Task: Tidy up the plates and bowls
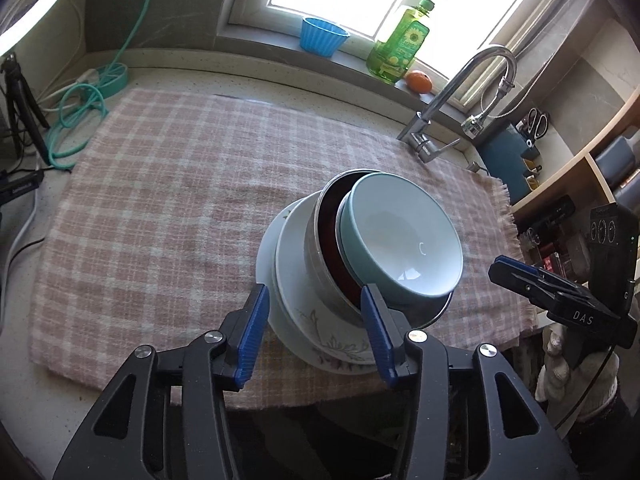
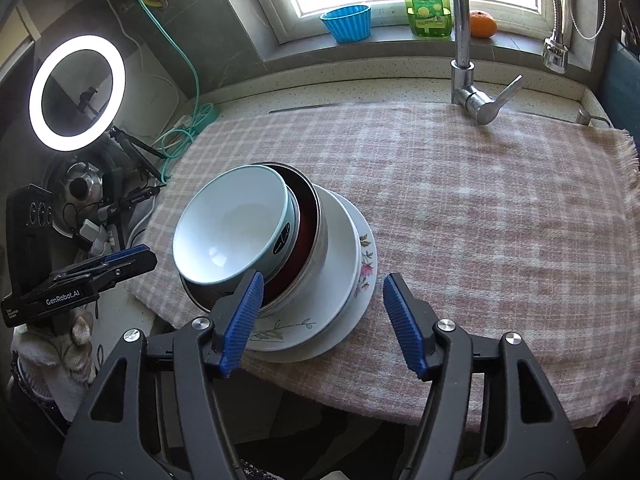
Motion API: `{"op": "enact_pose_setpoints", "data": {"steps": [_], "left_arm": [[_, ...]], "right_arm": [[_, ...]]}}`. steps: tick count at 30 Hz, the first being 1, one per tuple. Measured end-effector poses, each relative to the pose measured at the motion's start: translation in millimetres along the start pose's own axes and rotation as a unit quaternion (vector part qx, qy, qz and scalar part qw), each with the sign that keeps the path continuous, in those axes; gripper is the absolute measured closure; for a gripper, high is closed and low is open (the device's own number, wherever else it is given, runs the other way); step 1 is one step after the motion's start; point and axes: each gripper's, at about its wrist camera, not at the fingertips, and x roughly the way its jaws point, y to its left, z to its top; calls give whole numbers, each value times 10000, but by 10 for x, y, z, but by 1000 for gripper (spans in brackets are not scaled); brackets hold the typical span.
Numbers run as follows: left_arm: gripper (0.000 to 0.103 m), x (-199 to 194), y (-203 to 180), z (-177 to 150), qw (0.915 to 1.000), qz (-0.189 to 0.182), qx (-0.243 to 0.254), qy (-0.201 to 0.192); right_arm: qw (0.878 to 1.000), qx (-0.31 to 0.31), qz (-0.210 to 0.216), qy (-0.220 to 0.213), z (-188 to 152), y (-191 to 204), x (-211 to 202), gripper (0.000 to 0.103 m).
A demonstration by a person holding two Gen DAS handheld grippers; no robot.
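A stack stands on the pink checked cloth (image 1: 160,208): a light blue bowl (image 1: 400,236) sits in a steel bowl with a dark red inside (image 1: 324,256), on a white plate (image 1: 292,264) over a flowered plate (image 1: 336,346). My left gripper (image 1: 316,332) is open just in front of the stack, touching nothing. In the right wrist view the blue bowl (image 2: 232,232), steel bowl (image 2: 308,224) and flowered plate (image 2: 366,260) sit left of centre. My right gripper (image 2: 320,320) is open and empty before the plates. Each gripper also shows in the other's view, the right (image 1: 560,300) and the left (image 2: 80,280).
A tap (image 1: 452,100) stands at the cloth's far right corner. On the windowsill are a blue cup (image 1: 322,36), a green bottle (image 1: 396,44) and an orange (image 1: 419,81). A teal hose (image 1: 80,108) and a tripod (image 1: 20,108) lie left. Shelves (image 1: 580,184) stand right.
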Motion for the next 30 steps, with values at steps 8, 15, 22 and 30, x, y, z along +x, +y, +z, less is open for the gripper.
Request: {"op": "enact_pose_setpoints", "data": {"steps": [8, 15, 22, 30], "left_arm": [[31, -184, -220, -123, 9980, 423, 213, -429], [28, -316, -374, -210, 9949, 611, 451, -667], [28, -368, -386, -240, 9941, 659, 437, -747], [28, -389, -368, -251, 9935, 721, 426, -777]], "right_arm": [[9981, -64, -244, -553, -173, 85, -274, 19], [9946, 98, -517, -891, -250, 63, -425, 14], [9930, 3, -528, -1060, -300, 113, -472, 3], [9933, -59, -506, -1039, -279, 183, -453, 3]]}}
